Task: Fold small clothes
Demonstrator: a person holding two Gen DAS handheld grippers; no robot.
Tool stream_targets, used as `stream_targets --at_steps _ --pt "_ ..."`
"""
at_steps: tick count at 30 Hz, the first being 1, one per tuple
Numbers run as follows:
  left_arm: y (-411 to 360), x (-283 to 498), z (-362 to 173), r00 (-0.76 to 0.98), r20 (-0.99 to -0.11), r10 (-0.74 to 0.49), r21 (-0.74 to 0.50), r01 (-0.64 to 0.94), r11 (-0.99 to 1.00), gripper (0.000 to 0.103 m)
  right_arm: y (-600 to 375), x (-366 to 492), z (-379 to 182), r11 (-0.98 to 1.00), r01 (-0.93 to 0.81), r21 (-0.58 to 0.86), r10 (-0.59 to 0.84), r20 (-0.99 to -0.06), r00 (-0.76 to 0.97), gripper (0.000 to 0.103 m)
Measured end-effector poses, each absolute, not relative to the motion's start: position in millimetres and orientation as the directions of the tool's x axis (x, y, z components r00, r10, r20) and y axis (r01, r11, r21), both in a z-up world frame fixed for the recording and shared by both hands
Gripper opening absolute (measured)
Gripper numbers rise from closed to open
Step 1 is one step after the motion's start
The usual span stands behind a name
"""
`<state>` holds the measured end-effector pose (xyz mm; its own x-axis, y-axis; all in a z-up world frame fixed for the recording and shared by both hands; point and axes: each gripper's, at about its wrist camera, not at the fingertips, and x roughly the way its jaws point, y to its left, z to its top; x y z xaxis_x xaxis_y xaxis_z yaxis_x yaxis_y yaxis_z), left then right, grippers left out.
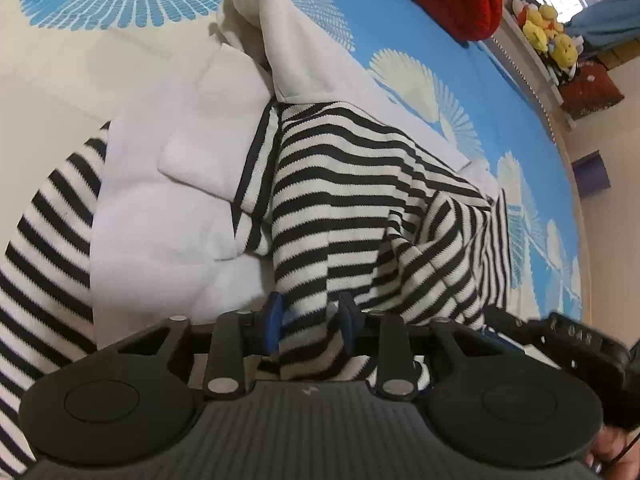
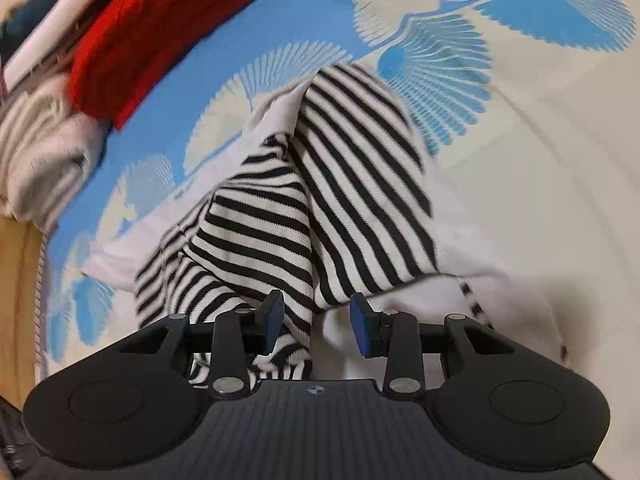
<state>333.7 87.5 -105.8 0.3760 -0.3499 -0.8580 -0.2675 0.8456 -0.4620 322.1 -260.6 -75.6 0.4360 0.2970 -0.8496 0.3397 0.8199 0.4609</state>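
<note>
The left gripper (image 1: 310,326) has its blue-padded fingers closed on a fold of the black-and-white striped knit garment (image 1: 352,200), which runs up from between them toward twelve o'clock. The right gripper (image 2: 318,326) has its fingers spread apart, with a striped edge lying just inside the left pad and loose between them. The striped garment is white in part (image 1: 168,184), and it lies crumpled on the bed with the blue and cream fan-patterned cover (image 2: 540,140). At eleven o'clock in the right wrist view sits a red knitted item (image 2: 160,36), with a pale grey fuzzy fabric (image 2: 40,152) at nine o'clock. At two o'clock in the left wrist view, yellow plush toys (image 1: 548,32) line a shelf beyond the bed.
</note>
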Motion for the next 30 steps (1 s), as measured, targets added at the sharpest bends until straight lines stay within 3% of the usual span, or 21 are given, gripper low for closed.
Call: stream_targets --at_steps 2,7,8,10,12,15,17,18,20,21,24,27,29,30 --pt "88.2 338.8 -105.5 0.378 -0.858 -0.346 -0.457 -0.257 0.852 0.006 -253.2 332.4 -85.4 0.810 0.346 0.473 0.323 -0.853 0.410 0.038" --pt "94.7 350.4 -89.4 0.436 -0.817 -0.378 -0.498 -0.201 0.844 0.001 -236.9 348.4 -105.1 0.838 0.344 0.424 0.302 -0.885 0.354 0.038" --pt "97.1 352.5 -84.3 0.460 -0.801 -0.383 -0.508 -0.183 0.842 0.001 -234.4 349.0 -107.1 0.841 0.346 0.415 0.296 -0.890 0.348 0.030" --pt "104.0 355.6 -74.4 0.518 -0.760 -0.392 -0.535 -0.157 0.830 0.001 -233.1 347.4 -101.0 0.836 0.337 0.434 0.300 -0.875 0.380 0.001" --pt "119.8 353.5 -57.0 0.617 -0.673 -0.407 -0.599 -0.134 0.789 0.001 -238.4 345.8 -81.6 0.819 0.312 0.482 0.308 -0.827 0.470 0.001" --pt "147.6 340.3 -22.4 0.786 -0.484 -0.386 -0.664 -0.043 0.746 0.001 -260.4 333.7 -28.4 0.781 0.240 0.577 0.272 -0.660 0.701 0.001" --pt "159.2 333.9 -12.7 0.825 -0.428 -0.369 -0.666 -0.012 0.746 0.001 -279.4 322.7 -4.4 0.765 0.225 0.603 0.210 -0.565 0.798 0.001" --pt "164.1 332.7 -13.5 0.826 -0.431 -0.364 -0.665 -0.018 0.746 0.001 -288.5 317.7 1.3 0.752 0.231 0.618 0.189 -0.536 0.823 0.001" --pt "170.0 337.1 -27.1 0.774 -0.518 -0.366 -0.657 -0.086 0.749 0.002 -303.3 310.9 -0.2 0.718 0.266 0.643 0.172 -0.535 0.827 0.001" --pt "171.2 341.1 -41.9 0.713 -0.598 -0.366 -0.641 -0.153 0.752 0.002 -304.8 311.2 -6.3 0.716 0.298 0.631 0.171 -0.573 0.802 0.001" --pt "171.9 348.6 -98.1 0.443 -0.813 -0.377 -0.542 -0.341 0.769 0.003 -299.1 319.9 -46.9 0.772 0.426 0.473 0.174 -0.800 0.574 0.001" --pt "177.2 346.3 -114.3 0.426 -0.808 -0.406 -0.575 -0.424 0.700 0.009 -298.0 318.3 -84.2 0.734 0.535 0.417 0.209 -0.890 0.406 0.006" --pt "176.5 347.3 -106.4 0.468 -0.783 -0.411 -0.603 -0.404 0.688 0.032 -293.7 319.3 -79.2 0.729 0.532 0.431 0.199 -0.877 0.437 0.007" --pt "173.9 348.7 -100.9 0.488 -0.777 -0.397 -0.602 -0.393 0.695 0.039 -291.0 320.4 -71.5 0.741 0.509 0.438 0.189 -0.863 0.468 0.011"
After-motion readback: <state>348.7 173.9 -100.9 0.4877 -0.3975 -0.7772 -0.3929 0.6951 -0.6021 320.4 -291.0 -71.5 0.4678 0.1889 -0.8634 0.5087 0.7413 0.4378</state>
